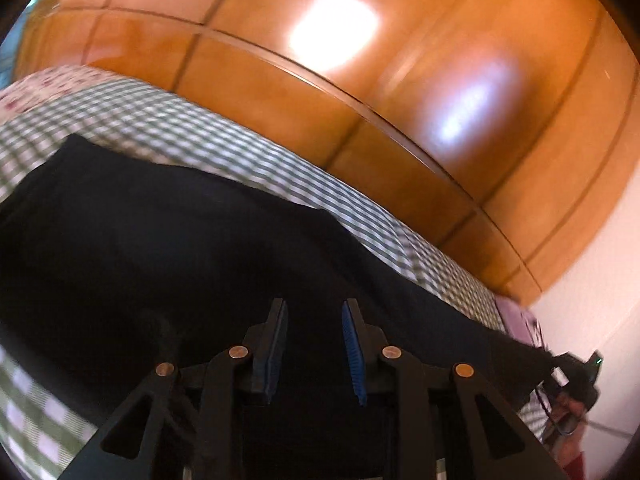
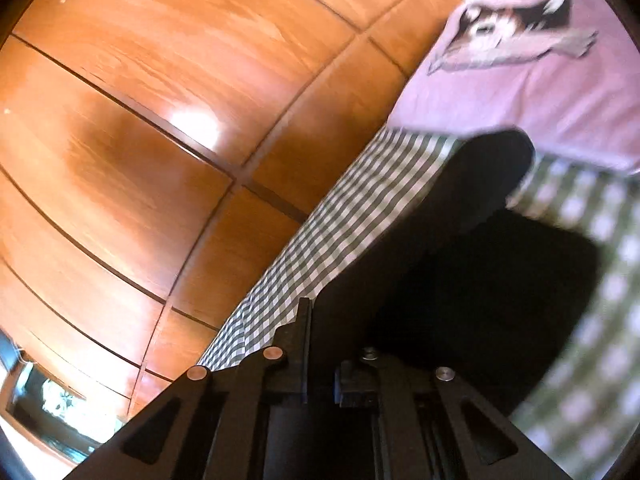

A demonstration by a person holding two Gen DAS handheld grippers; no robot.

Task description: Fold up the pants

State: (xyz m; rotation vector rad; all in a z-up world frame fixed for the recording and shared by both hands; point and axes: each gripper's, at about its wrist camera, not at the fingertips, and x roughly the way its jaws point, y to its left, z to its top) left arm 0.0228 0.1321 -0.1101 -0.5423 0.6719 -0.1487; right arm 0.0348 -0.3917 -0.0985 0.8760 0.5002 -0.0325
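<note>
The dark navy pants (image 1: 168,240) lie spread on a bed with a green-and-white checked sheet (image 1: 152,124). My left gripper (image 1: 316,320) is over the pants, its blue-padded fingers (image 1: 352,344) apart with dark cloth below them. In the right wrist view the pants (image 2: 472,272) run up and right over the checked sheet (image 2: 328,240). My right gripper (image 2: 320,344) is low over the pants near their left edge. Its right finger is lost against the dark cloth, so its state is unclear.
A glossy wooden wardrobe (image 1: 360,80) stands close behind the bed and also shows in the right wrist view (image 2: 140,140). A pink pillow with a dog print (image 2: 520,60) lies at the bed's end. The other gripper and hand (image 1: 576,380) show at the right edge.
</note>
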